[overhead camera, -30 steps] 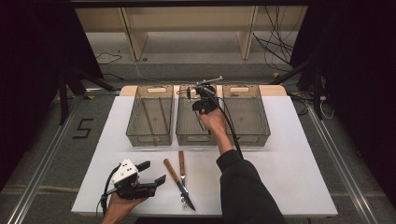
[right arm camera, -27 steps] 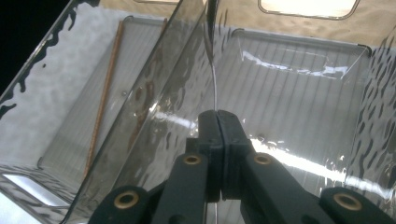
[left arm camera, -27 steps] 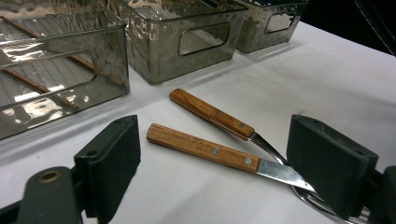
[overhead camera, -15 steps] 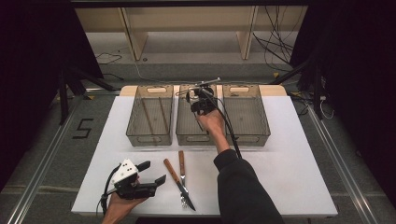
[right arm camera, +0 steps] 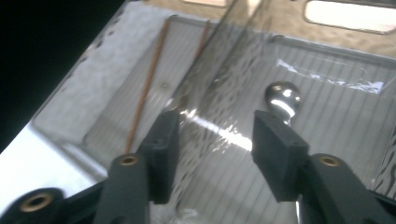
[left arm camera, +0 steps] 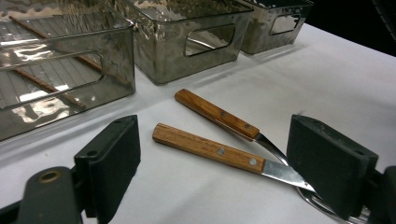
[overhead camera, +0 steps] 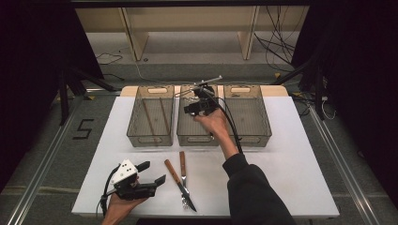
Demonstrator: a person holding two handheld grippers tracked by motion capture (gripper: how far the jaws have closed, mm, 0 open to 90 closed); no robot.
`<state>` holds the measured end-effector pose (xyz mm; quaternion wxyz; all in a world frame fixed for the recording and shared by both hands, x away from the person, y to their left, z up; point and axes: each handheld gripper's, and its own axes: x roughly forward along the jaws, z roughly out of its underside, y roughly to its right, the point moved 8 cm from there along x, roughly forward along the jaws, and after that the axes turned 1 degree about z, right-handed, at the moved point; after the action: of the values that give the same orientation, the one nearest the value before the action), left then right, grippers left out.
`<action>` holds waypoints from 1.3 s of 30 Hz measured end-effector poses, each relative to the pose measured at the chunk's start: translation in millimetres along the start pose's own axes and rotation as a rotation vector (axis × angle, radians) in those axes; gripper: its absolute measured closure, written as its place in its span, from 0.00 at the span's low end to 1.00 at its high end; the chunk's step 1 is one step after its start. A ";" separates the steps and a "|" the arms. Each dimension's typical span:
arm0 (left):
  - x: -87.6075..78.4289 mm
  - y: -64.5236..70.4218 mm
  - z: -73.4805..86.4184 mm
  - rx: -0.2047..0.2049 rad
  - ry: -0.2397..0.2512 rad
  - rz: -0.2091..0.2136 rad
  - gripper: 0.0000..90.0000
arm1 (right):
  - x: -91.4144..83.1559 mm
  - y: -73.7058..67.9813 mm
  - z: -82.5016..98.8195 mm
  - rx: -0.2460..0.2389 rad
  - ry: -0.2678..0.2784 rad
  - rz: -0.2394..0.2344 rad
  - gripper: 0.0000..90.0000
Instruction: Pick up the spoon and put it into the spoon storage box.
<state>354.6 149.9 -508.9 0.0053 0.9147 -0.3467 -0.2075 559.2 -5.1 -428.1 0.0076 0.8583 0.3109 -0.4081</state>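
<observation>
My right gripper [overhead camera: 196, 108] hangs over the middle clear bin [overhead camera: 197, 139], pointing down into it. Its jaws [right arm camera: 212, 144] have just been opening and stand open with nothing between them. A metal spoon [right arm camera: 282, 95] lies on the bin floor just beyond the right-hand jaw. My left gripper [overhead camera: 151, 172] rests open at the table's front left. Just past its jaws [left arm camera: 219, 163] lie a wooden-handled knife [left arm camera: 210, 149] and a wooden-handled fork [left arm camera: 217, 114], crossing at their metal ends. From above, the knife [overhead camera: 172, 171] and fork [overhead camera: 182, 162] lie side by side.
Three clear bins stand in a row at the back of the white table [overhead camera: 291, 164]. The left bin [overhead camera: 151, 140] holds two brown chopsticks [overhead camera: 149, 117]. The right bin [overhead camera: 253, 138] stands beside my right forearm. Shelving and cables lie beyond the table.
My right hand has lifted a little above the middle bin. The left gripper, knife and fork have stayed where they were.
</observation>
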 end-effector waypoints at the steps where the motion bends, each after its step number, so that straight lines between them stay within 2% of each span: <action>1: -0.7 -1.0 0.3 0.004 -0.006 -0.004 0.19 | -4.0 -3.3 1.3 -0.013 0.002 0.000 0.51; 7: -3.0 -6.0 -0.8 -0.013 0.008 -0.022 0.19 | -30.6 -24.8 22.0 -0.094 0.022 -0.046 0.44; 10: -3.1 -7.0 -1.7 -0.019 0.018 -0.029 0.19 | -38.3 -31.3 36.5 -0.113 0.017 -0.067 0.43; 13: -3.2 -7.5 -0.9 -0.012 0.009 -0.030 0.19 | -42.8 -35.8 49.1 -0.119 0.020 -0.080 0.42; 20: -3.3 -8.6 -1.3 -0.018 0.016 -0.037 0.19 | -46.7 -46.9 74.6 -0.136 0.024 -0.105 0.39; 22: -3.6 -9.0 -1.3 -0.017 0.016 -0.038 0.19 | -47.4 -48.6 80.1 -0.141 0.025 -0.097 0.39; 27: -3.3 -9.6 -1.4 -0.021 0.019 -0.044 0.19 | -45.8 -52.3 94.3 -0.130 0.021 -0.112 0.38; 29: -3.4 -10.6 -1.6 -0.023 0.020 -0.046 0.19 | -45.1 -54.9 101.3 -0.139 0.016 -0.111 0.38; 39: -7.2 -20.0 -2.7 -0.047 0.033 -0.074 0.19 | -39.9 -81.6 130.5 -0.198 -0.039 -0.171 0.38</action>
<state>363.5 169.3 -506.8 0.0251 0.9298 -0.3077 -0.2004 405.5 4.9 -467.4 0.0635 0.8157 0.4216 -0.3911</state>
